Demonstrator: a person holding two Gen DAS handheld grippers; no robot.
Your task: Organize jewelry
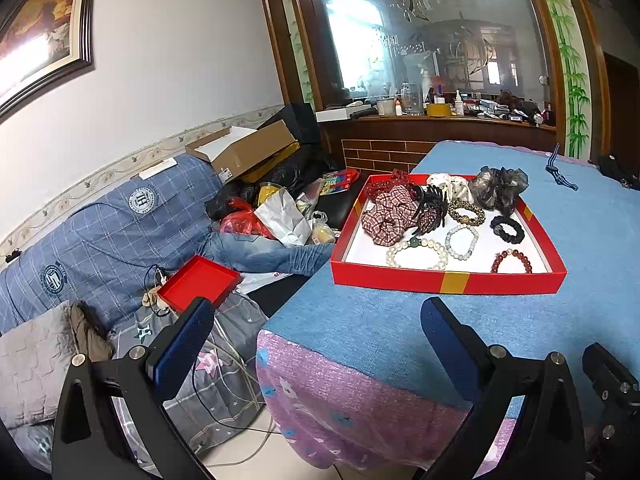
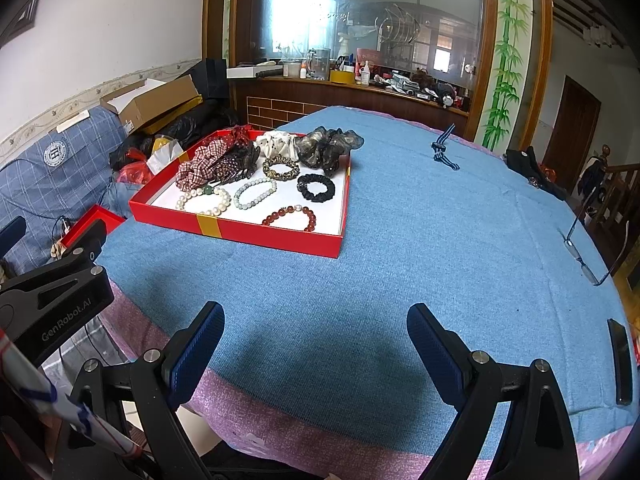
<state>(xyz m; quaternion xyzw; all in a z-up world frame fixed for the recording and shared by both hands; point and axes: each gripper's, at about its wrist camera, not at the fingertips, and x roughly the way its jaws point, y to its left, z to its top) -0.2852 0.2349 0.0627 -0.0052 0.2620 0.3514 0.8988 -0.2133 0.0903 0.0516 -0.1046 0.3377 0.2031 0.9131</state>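
On the blue cloth [image 2: 400, 248], toward its left side, sits your red tray [image 2: 276, 236] w/ a gold band on the front wall & white floor. Front row: red-brown bead bracelet [image 2: 290, 216], pale green one [image 2: 255, 194], cream pearl one [image 2: 204, 200] w/ a green bead. Behind: black scrunchie [image 2: 316, 186], leopard scrunchie [image 2: 281, 168], plaid scrunchie [image 2: 202, 164], sheer grey one [image 2: 330, 144] at the back. Your left gripper [image 1: 316, 332] & right gripper [image 2: 316, 334] both hover near the cloth's front edge, well apart from the tray, fingers spread wide, holding nothing.
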